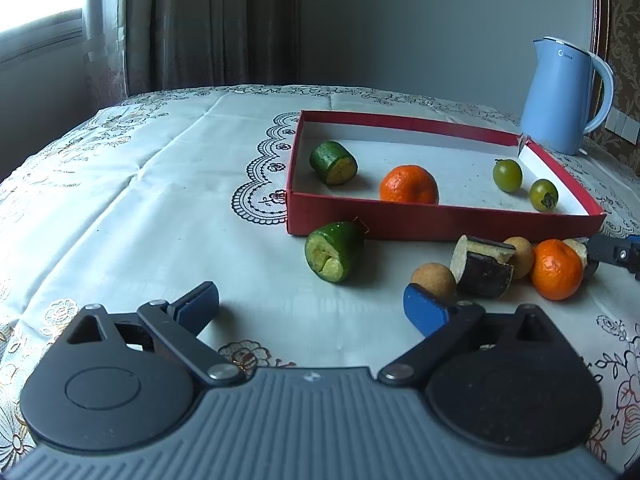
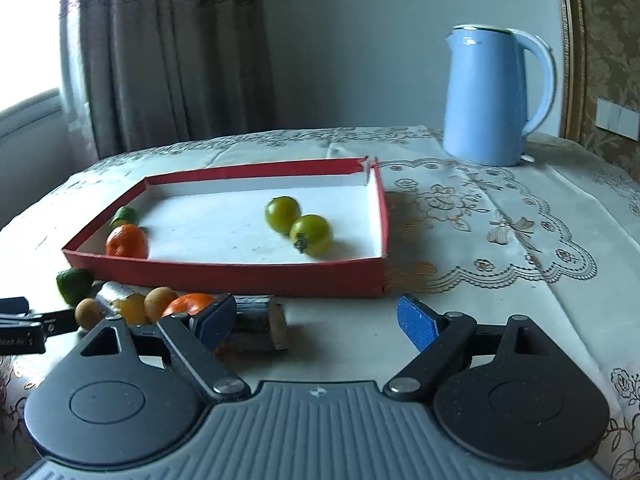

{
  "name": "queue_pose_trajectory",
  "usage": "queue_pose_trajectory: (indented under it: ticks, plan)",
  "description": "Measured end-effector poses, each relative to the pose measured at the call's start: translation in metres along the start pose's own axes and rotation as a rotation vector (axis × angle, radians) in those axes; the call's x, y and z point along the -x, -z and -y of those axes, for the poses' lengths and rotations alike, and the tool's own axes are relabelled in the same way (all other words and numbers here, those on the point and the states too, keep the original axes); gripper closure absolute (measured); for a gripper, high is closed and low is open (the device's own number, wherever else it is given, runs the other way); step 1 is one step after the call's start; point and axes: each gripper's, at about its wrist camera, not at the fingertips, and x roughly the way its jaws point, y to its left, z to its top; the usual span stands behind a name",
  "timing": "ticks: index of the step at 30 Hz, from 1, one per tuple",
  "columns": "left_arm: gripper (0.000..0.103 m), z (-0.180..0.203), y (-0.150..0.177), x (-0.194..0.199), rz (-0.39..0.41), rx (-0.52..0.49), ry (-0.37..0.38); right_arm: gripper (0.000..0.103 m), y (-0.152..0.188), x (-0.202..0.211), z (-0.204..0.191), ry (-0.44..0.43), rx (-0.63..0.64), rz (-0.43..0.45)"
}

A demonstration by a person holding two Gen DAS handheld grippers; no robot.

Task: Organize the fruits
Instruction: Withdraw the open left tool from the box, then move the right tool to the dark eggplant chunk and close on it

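Four fruits are lying in the red box (image 1: pixel 440 224), which is sitting right of centre in the left wrist view: a cucumber piece (image 1: pixel 334 163) at its left, an orange (image 1: pixel 409 185) in the middle, and two green tomatoes (image 1: pixel 507 175) toward its right corner. Below the box, on the surface (image 1: pixel 160 200), a second cucumber piece (image 1: pixel 333 251) is lying apart from a cluster at lower right: two longans (image 1: pixel 434 278), an eggplant piece (image 1: pixel 484 267) and another orange (image 1: pixel 556 269). A blue kettle (image 1: pixel 564 96) is standing at upper right.

The left tongs (image 1: pixel 312 305) are gaping wide with nothing between them, hovering at the bottom of the frame. The right tongs (image 2: pixel 318 320) are also standing wide and empty; their left finger (image 2: pixel 214 322) is showing in front of a second eggplant piece (image 2: pixel 260 328).
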Motion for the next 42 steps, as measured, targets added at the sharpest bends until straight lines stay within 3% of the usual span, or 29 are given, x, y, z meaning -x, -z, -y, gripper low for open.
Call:
queue_pose_trajectory:
  ticks: [4, 8, 12, 17, 20, 22, 28, 34, 38, 40, 42]
  plan:
    - [0.004, -0.001, 0.0, 0.001, 0.002, 0.008, 0.0, 0.015, 0.001, 0.006, -0.017, -0.005, 0.07, 0.027]
    - [0.004, -0.002, 0.0, 0.001, 0.006, 0.01, 0.0, 0.015, 0.003, 0.006, -0.028, 0.093, 0.146, 0.054]
    - [0.004, -0.002, 0.0, 0.002, 0.007, 0.011, 0.001, 0.015, 0.004, 0.008, -0.022, 0.093, 0.139, 0.043]
    - [0.004, -0.002, 0.001, 0.003, 0.01, 0.016, 0.005, 0.015, 0.009, 0.012, -0.023, 0.274, 0.22, 0.08]
    - [0.004, -0.001, 0.0, 0.003, 0.01, 0.014, 0.007, 0.015, 0.01, 0.023, -0.019, 0.114, 0.179, 0.065]
    - [0.004, -0.001, 0.0, 0.003, 0.011, 0.014, 0.005, 0.015, 0.012, 0.023, -0.026, 0.067, 0.187, 0.049]
    - [0.003, -0.003, 0.001, 0.004, 0.018, 0.021, 0.001, 0.015, 0.02, 0.011, -0.045, 0.124, 0.272, 0.043]
    - [0.003, -0.003, 0.001, 0.004, 0.018, 0.021, 0.005, 0.015, 0.016, -0.003, -0.046, 0.186, 0.279, 0.033]
    - [0.003, -0.002, 0.0, 0.004, 0.017, 0.018, 0.007, 0.016, 0.01, -0.007, -0.042, 0.18, 0.249, 0.029]
    - [0.003, -0.002, 0.001, 0.004, 0.017, 0.02, 0.008, 0.022, 0.009, -0.008, -0.04, 0.164, 0.238, 0.02]
    - [0.003, -0.003, 0.0, 0.004, 0.018, 0.021, 0.008, 0.037, 0.007, -0.006, -0.038, 0.113, 0.213, 0.004]
